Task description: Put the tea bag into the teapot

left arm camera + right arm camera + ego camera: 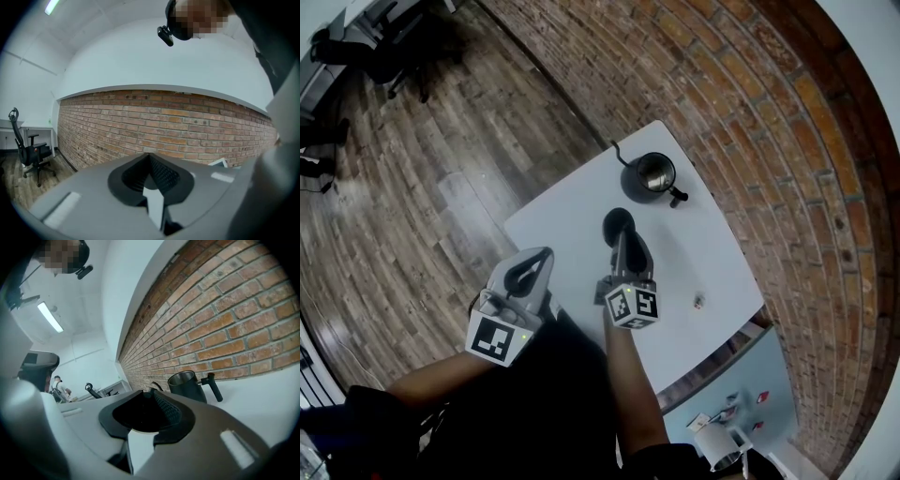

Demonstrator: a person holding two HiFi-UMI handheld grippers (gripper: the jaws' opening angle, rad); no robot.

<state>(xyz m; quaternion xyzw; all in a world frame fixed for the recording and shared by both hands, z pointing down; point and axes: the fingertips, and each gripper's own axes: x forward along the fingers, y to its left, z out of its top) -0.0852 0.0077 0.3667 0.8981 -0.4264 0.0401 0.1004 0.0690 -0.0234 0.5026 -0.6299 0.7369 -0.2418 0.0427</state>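
A white table [567,220] stands against a brick wall [750,141]. The teapot [652,176] sits open-topped at its far end, near the wall. Your right gripper [621,234] is clamped on a black round lid [619,221], which its own view shows only as a dark mass between the jaws. Your left gripper [546,255] is at the table's near edge, jaws together on nothing. A small pale scrap [698,302] lies alone near the table's right edge, too small to confirm as the tea bag.

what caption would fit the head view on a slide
Head view: right hand-held gripper holding a dark lid over the white table, open teapot beyond, left hand-held gripper shut.
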